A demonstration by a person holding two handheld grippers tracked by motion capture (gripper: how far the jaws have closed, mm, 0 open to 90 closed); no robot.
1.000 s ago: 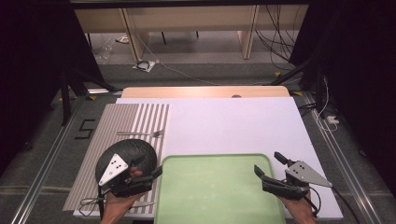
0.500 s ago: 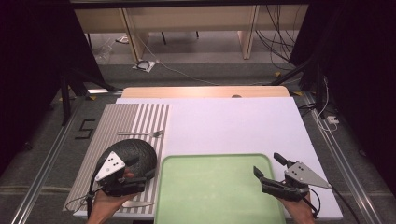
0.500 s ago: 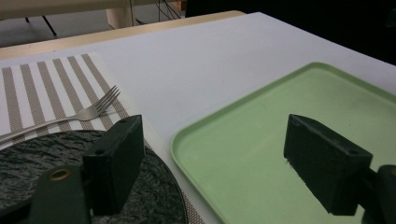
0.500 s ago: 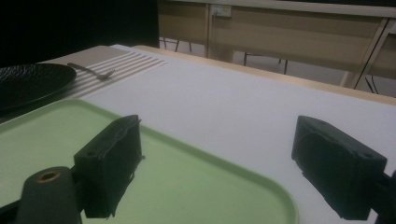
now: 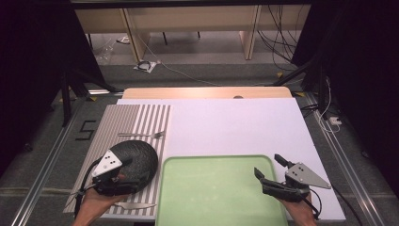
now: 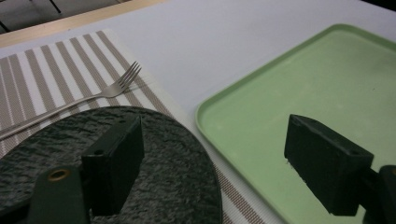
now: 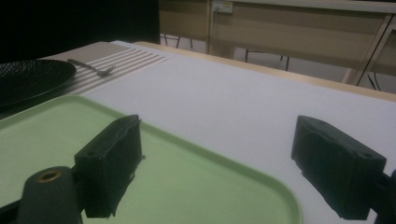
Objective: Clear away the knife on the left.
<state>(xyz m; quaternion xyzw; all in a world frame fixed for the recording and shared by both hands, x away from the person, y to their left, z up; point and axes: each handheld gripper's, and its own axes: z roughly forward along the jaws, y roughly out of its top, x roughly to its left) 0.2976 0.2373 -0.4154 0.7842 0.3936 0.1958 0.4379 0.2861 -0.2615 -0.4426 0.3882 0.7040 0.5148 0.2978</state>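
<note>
High view: our left gripper point(image 5: 123, 173) hovers over black plate point(image 5: 136, 157) on striped placemat point(image 5: 123, 123), jaws wide apart, gripping nothing; plate sits under and between them. Fork point(image 6: 100, 92) lies beyond jaws, knife point(image 5: 127, 205) behind. Our right gripper point(image 5: 269, 170) spread open, straddling far right corner of green tray point(image 5: 211, 188). We judge work barely begun: tray bare, plate not yet grasped.

L tool point(image 5: 123, 176) over black plate point(image 5: 139, 157) (on striped mat point(image 5: 136, 120)), R tool point(image 5: 273, 172) at green tray point(image 5: 211, 193).

A black "5" point(image 5: 86, 130) is marked on the grey floor left of the table
</note>
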